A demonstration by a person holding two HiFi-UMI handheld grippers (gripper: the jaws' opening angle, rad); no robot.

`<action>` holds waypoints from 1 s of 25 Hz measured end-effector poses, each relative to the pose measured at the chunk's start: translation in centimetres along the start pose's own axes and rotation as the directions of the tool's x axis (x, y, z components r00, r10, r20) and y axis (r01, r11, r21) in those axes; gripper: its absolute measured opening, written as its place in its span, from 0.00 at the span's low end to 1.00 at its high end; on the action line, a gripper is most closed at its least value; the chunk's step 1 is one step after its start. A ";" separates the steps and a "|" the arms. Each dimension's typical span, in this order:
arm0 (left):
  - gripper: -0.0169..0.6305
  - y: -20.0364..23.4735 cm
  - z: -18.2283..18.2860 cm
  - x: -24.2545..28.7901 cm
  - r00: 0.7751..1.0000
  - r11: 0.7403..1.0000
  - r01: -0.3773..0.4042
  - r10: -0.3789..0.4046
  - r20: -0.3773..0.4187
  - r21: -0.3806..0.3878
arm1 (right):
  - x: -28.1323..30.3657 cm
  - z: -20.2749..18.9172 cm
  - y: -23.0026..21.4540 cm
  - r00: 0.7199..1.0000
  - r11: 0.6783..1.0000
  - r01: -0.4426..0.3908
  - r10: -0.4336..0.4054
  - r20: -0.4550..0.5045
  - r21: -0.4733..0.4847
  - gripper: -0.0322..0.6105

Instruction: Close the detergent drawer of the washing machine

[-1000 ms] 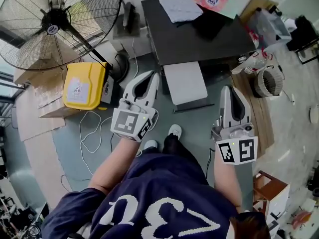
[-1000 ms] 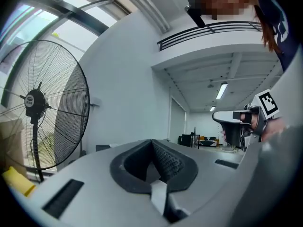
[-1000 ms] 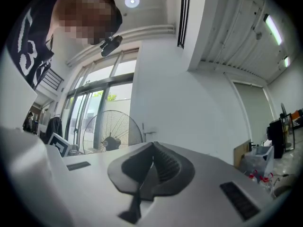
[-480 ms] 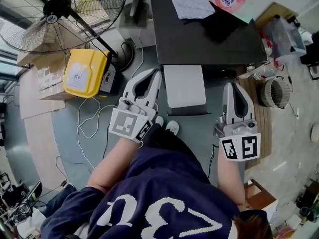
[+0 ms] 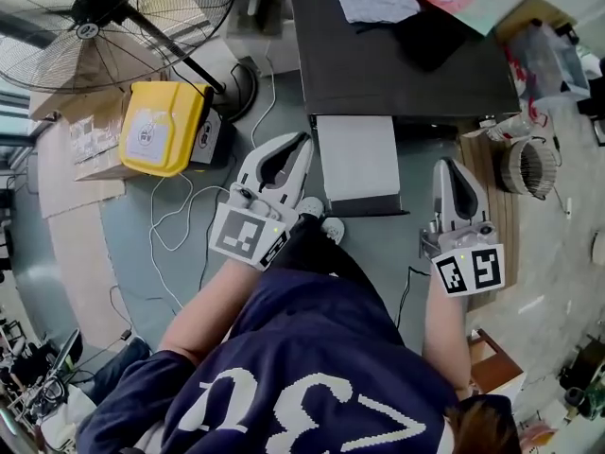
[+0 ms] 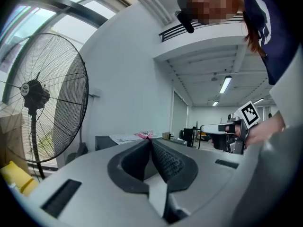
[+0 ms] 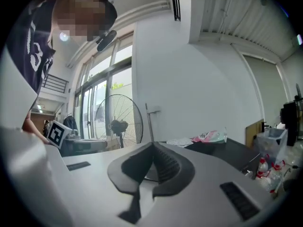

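Head view: the white rectangular detergent drawer juts out of the dark-topped washing machine, its long axis toward the person. Its front edge lies between the tongs — left gripper just beside it, right gripper farther off. Both point level at the machine, jaws pressed together on nothing.
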State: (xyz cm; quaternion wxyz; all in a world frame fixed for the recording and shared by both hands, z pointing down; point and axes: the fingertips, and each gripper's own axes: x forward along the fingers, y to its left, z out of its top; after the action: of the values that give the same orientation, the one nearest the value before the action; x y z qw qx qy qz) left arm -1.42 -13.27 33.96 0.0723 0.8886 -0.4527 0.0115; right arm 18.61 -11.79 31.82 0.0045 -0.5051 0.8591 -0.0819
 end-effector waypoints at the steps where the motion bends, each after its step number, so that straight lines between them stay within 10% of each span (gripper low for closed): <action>1: 0.05 0.1 -0.4 -0.1 1.000 1.000 0.009 -0.009 -0.009 0.003 | 0.0 -0.7 -0.1 1.000 1.000 -0.016 0.016 -0.013 0.009 0.07; 10: 0.05 -0.1 -5.7 -2.1 0.986 0.990 0.118 -0.126 -0.105 -0.077 | -1.5 -10.1 0.9 0.930 0.969 -0.212 0.240 -0.278 0.126 0.09; 13: 0.05 -0.7 -7.5 -2.3 0.974 0.974 0.178 -0.195 -0.114 -0.137 | -2.3 -13.1 0.8 0.892 0.956 -0.240 0.286 -0.350 0.169 0.27; 21: 0.18 -4.9 -12.5 -3.2 0.884 0.882 0.394 -0.441 -0.158 -0.259 | -4.8 -21.0 1.2 0.737 0.919 -0.341 0.393 -0.551 0.199 0.41; 25: 0.24 -6.5 -15.1 -3.9 0.834 0.849 0.451 -0.511 -0.211 -0.274 | -5.8 -23.2 0.9 0.702 0.915 -0.339 0.401 -0.588 0.218 0.44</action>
State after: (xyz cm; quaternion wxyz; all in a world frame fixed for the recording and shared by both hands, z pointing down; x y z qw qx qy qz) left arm 2.21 -4.27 47.82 0.2299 0.9506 -0.1974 0.0678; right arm 18.55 -3.17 54.15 -0.2388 -0.2658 0.8907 -0.2812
